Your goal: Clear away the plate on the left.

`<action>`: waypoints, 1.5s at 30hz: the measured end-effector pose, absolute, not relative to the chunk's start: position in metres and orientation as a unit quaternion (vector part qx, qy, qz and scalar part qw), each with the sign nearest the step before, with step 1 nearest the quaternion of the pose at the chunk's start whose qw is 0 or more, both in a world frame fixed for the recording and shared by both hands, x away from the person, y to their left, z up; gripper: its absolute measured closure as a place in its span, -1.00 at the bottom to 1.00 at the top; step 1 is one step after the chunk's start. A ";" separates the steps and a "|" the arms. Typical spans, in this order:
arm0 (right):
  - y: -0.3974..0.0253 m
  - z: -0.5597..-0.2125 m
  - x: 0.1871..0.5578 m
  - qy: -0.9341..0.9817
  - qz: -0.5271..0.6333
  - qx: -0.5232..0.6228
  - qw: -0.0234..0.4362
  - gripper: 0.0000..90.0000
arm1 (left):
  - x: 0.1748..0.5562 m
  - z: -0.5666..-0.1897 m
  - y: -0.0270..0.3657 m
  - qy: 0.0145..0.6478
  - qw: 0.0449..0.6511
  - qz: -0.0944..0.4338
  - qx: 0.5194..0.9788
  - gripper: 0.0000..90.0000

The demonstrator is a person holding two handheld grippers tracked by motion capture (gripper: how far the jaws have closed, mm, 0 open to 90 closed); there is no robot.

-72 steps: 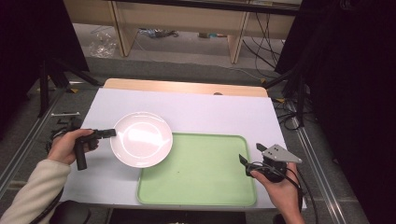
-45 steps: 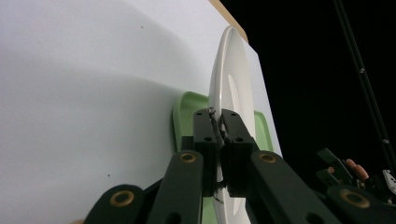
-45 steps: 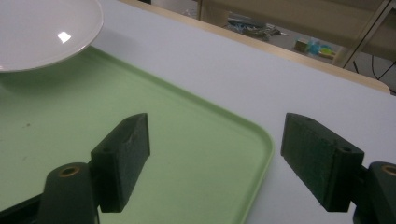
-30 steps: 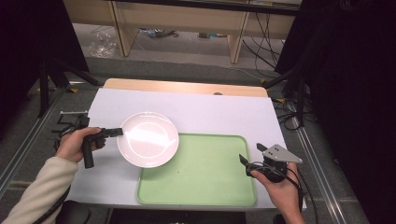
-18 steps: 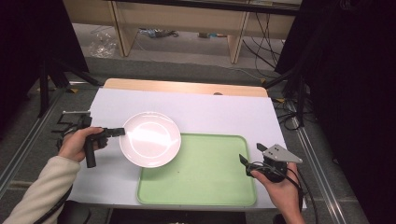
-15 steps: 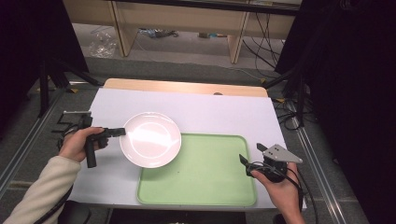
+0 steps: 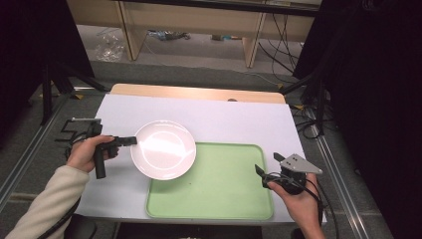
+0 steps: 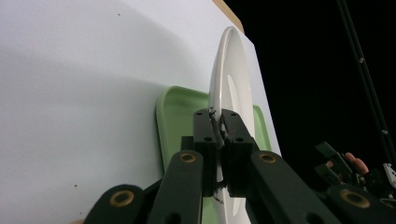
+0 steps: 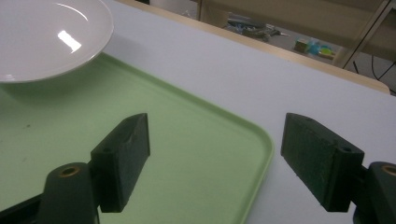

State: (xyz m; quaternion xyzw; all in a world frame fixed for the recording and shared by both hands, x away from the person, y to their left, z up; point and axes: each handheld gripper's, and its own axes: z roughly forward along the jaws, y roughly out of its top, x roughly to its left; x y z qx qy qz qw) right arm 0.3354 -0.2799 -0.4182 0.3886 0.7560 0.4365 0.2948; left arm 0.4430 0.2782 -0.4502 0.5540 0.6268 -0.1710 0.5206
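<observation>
A white plate (image 7: 163, 149) hangs above the table, its right part over the left corner of the green tray (image 7: 224, 194). My left gripper (image 7: 132, 141) is shut on the plate's left rim; in the left gripper view the plate (image 8: 233, 84) stands edge-on between the clamped jaws of the left gripper (image 8: 220, 128), with the tray (image 8: 175, 121) behind. My right gripper (image 7: 268, 166) rests at the tray's right edge, open with nothing between its jaws. In the right gripper view the right gripper (image 9: 215, 149) frames the tray's corner (image 9: 224, 154), and the plate (image 9: 46, 37) floats at upper left.
A white sheet (image 7: 224, 119) covers the table, with a wooden strip (image 7: 199, 93) along its far edge. Cables and table legs lie on the floor beyond. A black stand (image 7: 74, 130) sits off the left edge by my left hand.
The left gripper has carried the plate up and to the right, so it now overlaps the tray's left corner. The right gripper has stayed still.
</observation>
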 end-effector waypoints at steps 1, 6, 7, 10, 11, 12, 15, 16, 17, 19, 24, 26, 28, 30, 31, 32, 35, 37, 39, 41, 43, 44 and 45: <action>-0.280 -0.418 0.335 0.756 0.436 0.388 0.296 -0.45 | 0.443 -0.450 0.278 0.627 0.520 -0.171 0.554 0.90; -0.280 -0.418 0.335 0.757 0.436 0.388 0.294 -0.45 | 0.443 -0.450 0.278 0.626 0.521 -0.170 0.555 0.90; -0.279 -0.419 0.335 0.755 0.438 0.392 0.292 -0.45 | 0.443 -0.450 0.277 0.626 0.520 -0.170 0.555 0.90; -0.280 -0.418 0.335 0.756 0.437 0.387 0.296 -0.45 | 0.443 -0.450 0.276 0.625 0.521 -0.171 0.556 0.90; -0.280 -0.418 0.335 0.756 0.437 0.387 0.296 -0.45 | 0.443 -0.450 0.276 0.624 0.522 -0.171 0.556 0.90; -0.280 -0.418 0.335 0.756 0.437 0.387 0.297 -0.45 | 0.443 -0.450 0.276 0.623 0.521 -0.172 0.557 0.90; -0.280 -0.418 0.335 0.756 0.437 0.387 0.297 -0.45 | 0.443 -0.450 0.275 0.623 0.520 -0.173 0.558 0.90; -0.280 -0.418 0.335 0.756 0.437 0.387 0.296 -0.45 | 0.444 -0.450 0.274 0.623 0.521 -0.173 0.558 0.90; -0.280 -0.418 0.335 0.756 0.437 0.387 0.297 -0.45 | 0.444 -0.450 0.274 0.623 0.520 -0.172 0.558 0.90; -0.280 -0.418 0.335 0.757 0.436 0.387 0.296 -0.45 | 0.444 -0.450 0.273 0.622 0.520 -0.174 0.559 0.90; -0.280 -0.417 0.335 0.757 0.436 0.387 0.296 -0.45 | 0.445 -0.450 0.269 0.620 0.520 -0.176 0.560 0.90; -0.280 -0.417 0.335 0.757 0.436 0.386 0.296 -0.45 | 0.445 -0.450 0.268 0.621 0.519 -0.176 0.560 0.90; -0.280 -0.417 0.335 0.756 0.436 0.387 0.296 -0.45 | 0.446 -0.449 0.267 0.619 0.519 -0.176 0.562 0.90; -0.280 -0.417 0.335 0.757 0.436 0.387 0.296 -0.45 | 0.446 -0.449 0.266 0.620 0.519 -0.177 0.562 0.90; -0.280 -0.417 0.335 0.757 0.436 0.387 0.296 -0.45 | 0.446 -0.449 0.265 0.620 0.519 -0.177 0.561 0.90; -0.280 -0.417 0.335 0.757 0.436 0.386 0.296 -0.45 | 0.446 -0.449 0.264 0.618 0.520 -0.177 0.562 0.90; -0.280 -0.417 0.335 0.757 0.436 0.387 0.296 -0.45 | 0.446 -0.449 0.263 0.619 0.518 -0.179 0.563 0.90; -0.280 -0.417 0.335 0.757 0.436 0.387 0.296 -0.45 | 0.447 -0.449 0.262 0.617 0.520 -0.179 0.564 0.90; -0.280 -0.417 0.335 0.757 0.436 0.386 0.296 -0.45 | 0.447 -0.449 0.261 0.617 0.517 -0.180 0.566 0.91; -0.280 -0.417 0.335 0.757 0.436 0.387 0.296 -0.45 | 0.447 -0.449 0.260 0.615 0.519 -0.180 0.565 0.91; -0.280 -0.417 0.335 0.757 0.436 0.387 0.296 -0.45 | 0.447 -0.449 0.259 0.616 0.520 -0.181 0.564 0.90; -0.280 -0.417 0.335 0.757 0.436 0.387 0.297 -0.45 | 0.447 -0.449 0.259 0.615 0.520 -0.181 0.564 0.90; -0.280 -0.417 0.335 0.757 0.436 0.387 0.296 -0.45 | 0.447 -0.449 0.258 0.615 0.519 -0.179 0.566 0.90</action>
